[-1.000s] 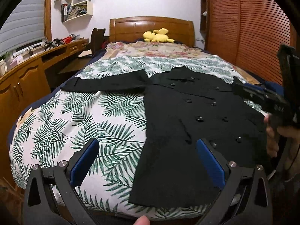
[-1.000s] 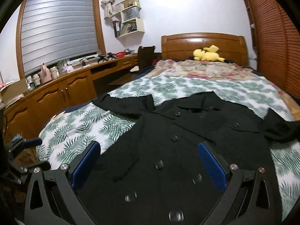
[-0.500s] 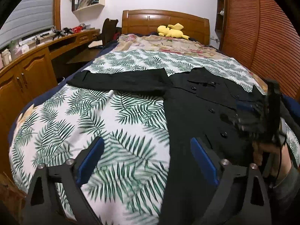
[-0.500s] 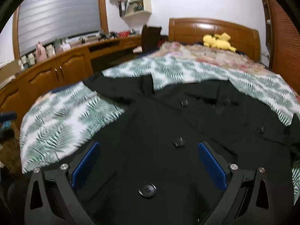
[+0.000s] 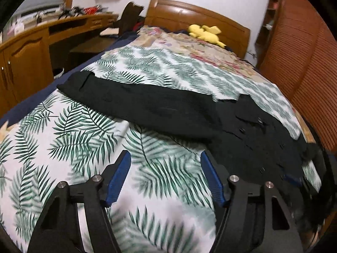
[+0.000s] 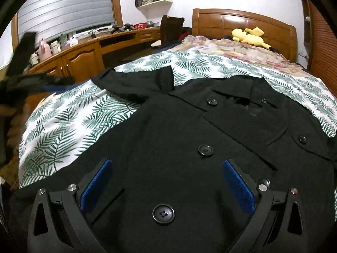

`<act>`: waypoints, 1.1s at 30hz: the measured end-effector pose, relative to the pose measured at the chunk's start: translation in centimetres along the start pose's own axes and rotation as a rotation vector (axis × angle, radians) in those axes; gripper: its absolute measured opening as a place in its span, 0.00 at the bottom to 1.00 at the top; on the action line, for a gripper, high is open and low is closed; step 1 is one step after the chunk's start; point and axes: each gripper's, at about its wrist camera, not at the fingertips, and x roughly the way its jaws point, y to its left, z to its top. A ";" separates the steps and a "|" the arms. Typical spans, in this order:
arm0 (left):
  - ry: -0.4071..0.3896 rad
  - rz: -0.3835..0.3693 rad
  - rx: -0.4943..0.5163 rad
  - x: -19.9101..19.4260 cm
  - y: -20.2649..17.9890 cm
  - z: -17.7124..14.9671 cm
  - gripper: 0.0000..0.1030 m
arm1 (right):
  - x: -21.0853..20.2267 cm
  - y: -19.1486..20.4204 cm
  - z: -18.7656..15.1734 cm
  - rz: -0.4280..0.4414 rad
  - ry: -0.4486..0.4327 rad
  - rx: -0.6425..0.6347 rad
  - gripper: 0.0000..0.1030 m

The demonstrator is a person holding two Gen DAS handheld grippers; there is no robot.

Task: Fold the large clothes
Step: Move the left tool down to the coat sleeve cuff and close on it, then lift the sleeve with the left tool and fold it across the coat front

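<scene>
The black coat (image 6: pixel 189 147) lies flat, seemingly unfolded; left gripper (image 5: pixel 165 179) and right gripper (image 6: pixel 166 181) gape, gripping nothing.

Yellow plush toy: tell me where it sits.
In both wrist views the yellow plush toy lies at the far end of the bed, against the wooden headboard, beyond the black coat.

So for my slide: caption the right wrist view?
Open right gripper poised over a buttoned black coat spread on the bed.
</scene>
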 end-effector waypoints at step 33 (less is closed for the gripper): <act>0.005 0.109 -0.031 8.7 -0.5 7.3 0.03 | 0.9 0.2 0.4 0.018 0.017 0.011 1.00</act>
